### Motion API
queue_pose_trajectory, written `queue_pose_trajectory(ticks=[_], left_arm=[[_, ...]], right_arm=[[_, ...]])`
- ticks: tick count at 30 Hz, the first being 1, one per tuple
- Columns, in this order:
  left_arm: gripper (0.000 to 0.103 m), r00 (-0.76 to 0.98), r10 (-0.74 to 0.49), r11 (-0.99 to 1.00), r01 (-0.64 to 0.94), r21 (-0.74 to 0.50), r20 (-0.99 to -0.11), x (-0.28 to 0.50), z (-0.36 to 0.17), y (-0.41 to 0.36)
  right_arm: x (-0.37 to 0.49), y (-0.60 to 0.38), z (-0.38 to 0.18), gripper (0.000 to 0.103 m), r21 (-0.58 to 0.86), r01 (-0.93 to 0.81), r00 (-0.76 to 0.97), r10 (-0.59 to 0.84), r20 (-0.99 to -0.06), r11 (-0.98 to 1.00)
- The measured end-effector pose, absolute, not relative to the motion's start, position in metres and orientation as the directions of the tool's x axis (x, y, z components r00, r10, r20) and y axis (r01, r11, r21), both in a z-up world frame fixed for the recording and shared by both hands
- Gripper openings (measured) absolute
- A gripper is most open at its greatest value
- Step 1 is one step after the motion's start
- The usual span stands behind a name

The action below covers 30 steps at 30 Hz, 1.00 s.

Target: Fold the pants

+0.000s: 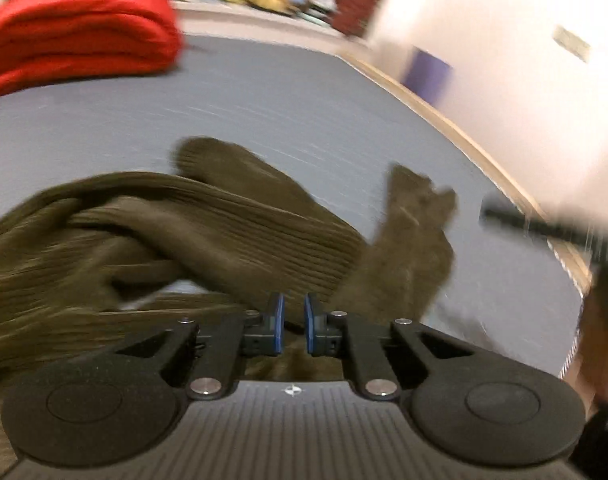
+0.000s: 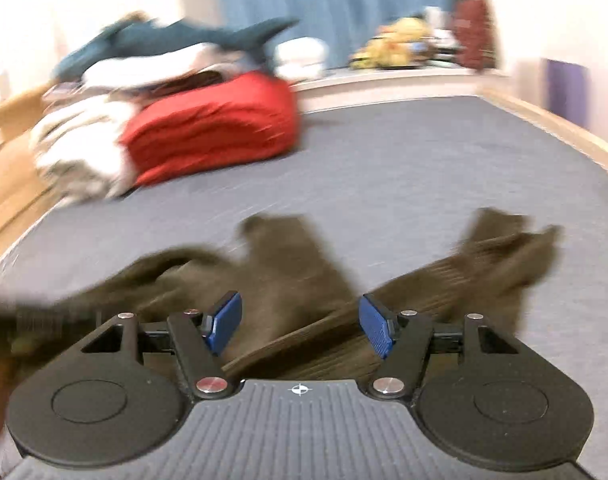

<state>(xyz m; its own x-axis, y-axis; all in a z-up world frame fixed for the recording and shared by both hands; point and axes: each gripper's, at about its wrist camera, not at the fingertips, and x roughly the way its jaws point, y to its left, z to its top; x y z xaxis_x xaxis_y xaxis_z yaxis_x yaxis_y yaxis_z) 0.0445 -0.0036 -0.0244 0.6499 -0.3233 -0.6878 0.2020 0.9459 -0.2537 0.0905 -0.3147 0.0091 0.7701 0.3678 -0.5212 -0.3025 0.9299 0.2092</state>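
Heavy motion blur, fisheye-warped edges, soft indoor light

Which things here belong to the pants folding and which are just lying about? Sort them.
For the job:
- olive pants, crumpled on the grey mat
- left tool
- right tool

Lying about:
- red folded blanket
- shark plush
- yellow soft toys
- white bedding pile

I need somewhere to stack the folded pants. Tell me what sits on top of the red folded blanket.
In the right wrist view, white bedding and a blue-grey plush shark lie above the red folded blanket. Blur hides whether they rest on it or behind it; its back is covered.
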Motion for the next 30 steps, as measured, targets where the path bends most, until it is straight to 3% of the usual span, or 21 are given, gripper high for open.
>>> queue_pose_trajectory(ticks=[6, 10, 12, 16, 20, 23, 28, 30], left_arm=[[0.014, 0.590, -0.331, 0.937, 0.298, -0.183, -0.736, 0.057, -0.057, -0.036], [0.013, 0.576, -0.316, 0.937, 0.317, -0.150, -0.754, 0.060, -0.073, -0.040], [0.005, 0.572, -0.323, 0.933, 0.325, -0.154, -0.753, 0.064, -0.076, -0.040], [0.002, 0.505, -0.423, 0.894, 0.367, -0.257, -0.753, 0.061, -0.072, -0.044], [0.001, 0.299, -0.576, 0.733, 0.601, -0.319, -0.761, 0.033, -0.076, -0.076], [0.001, 0.196, -0.547, 0.635, 0.730, -0.251, -0.814, 0.003, -0.088, -0.101], [0.001, 0.213, -0.549, 0.667, 0.695, -0.269, -0.808, 0.007, -0.091, -0.095], [0.010, 0.261, -0.561, 0.703, 0.652, -0.285, -0.786, 0.014, -0.085, -0.086]], right_arm=[[0.114, -0.393, 0.008, 0.067, 0.244, -0.163, 0.830, 0.266, -0.490, 0.956], [0.129, -0.427, -0.043, 0.067, 0.341, -0.027, 0.744, 0.247, -0.621, 0.940], [0.138, -0.436, -0.056, 0.065, 0.401, -0.017, 0.717, 0.291, -0.633, 0.916], [0.147, -0.435, -0.070, 0.065, 0.350, 0.006, 0.709, 0.243, -0.662, 0.937], [0.156, -0.429, -0.069, 0.065, 0.380, -0.005, 0.713, 0.270, -0.647, 0.925], [0.157, -0.426, -0.063, 0.065, 0.398, -0.019, 0.715, 0.291, -0.635, 0.917], [0.163, -0.419, -0.066, 0.066, 0.403, 0.004, 0.692, 0.289, -0.662, 0.915], [0.168, -0.417, -0.073, 0.066, 0.372, 0.038, 0.672, 0.252, -0.696, 0.927]])
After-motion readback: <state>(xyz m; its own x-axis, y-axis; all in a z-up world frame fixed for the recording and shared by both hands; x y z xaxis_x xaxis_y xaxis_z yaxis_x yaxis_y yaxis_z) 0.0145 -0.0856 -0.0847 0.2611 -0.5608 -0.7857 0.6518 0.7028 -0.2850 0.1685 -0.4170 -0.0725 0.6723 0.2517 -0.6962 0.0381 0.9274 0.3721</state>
